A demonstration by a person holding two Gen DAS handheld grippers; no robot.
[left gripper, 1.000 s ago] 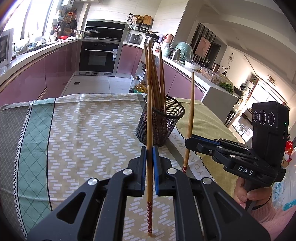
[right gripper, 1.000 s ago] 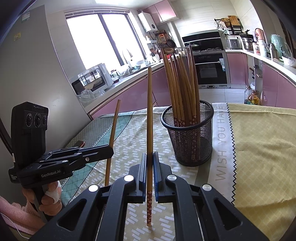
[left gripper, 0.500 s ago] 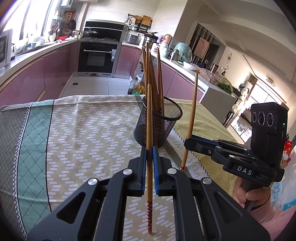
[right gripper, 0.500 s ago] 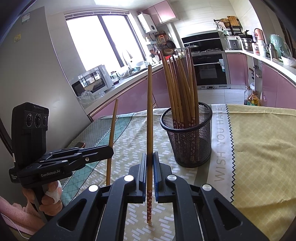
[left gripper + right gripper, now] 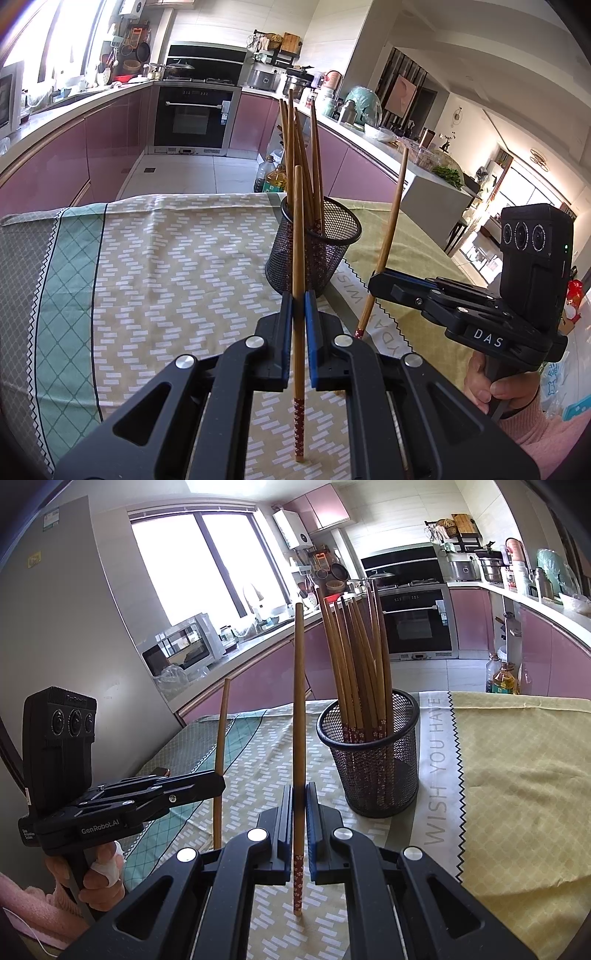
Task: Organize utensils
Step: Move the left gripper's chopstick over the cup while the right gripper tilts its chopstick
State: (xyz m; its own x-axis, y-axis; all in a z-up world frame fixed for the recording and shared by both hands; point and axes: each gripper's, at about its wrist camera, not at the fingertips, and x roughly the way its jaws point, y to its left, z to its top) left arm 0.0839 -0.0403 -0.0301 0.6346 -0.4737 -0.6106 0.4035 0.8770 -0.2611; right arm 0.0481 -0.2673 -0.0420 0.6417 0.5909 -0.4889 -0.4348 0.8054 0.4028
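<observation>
Right now my left gripper and right gripper each pinch a light, stiff, slippery wooden chopstick low down; black mesh cup at one o'clock.

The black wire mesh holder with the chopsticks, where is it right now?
The black wire mesh holder stands on the patterned tablecloth, ahead and slightly right of the right gripper, beside the "WISH YOU HAVE" stripe.

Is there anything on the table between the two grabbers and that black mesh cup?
Nothing but bare patterned tablecloth lies between the mesh cup and either gripper, left or right; both wrist views show it.
</observation>
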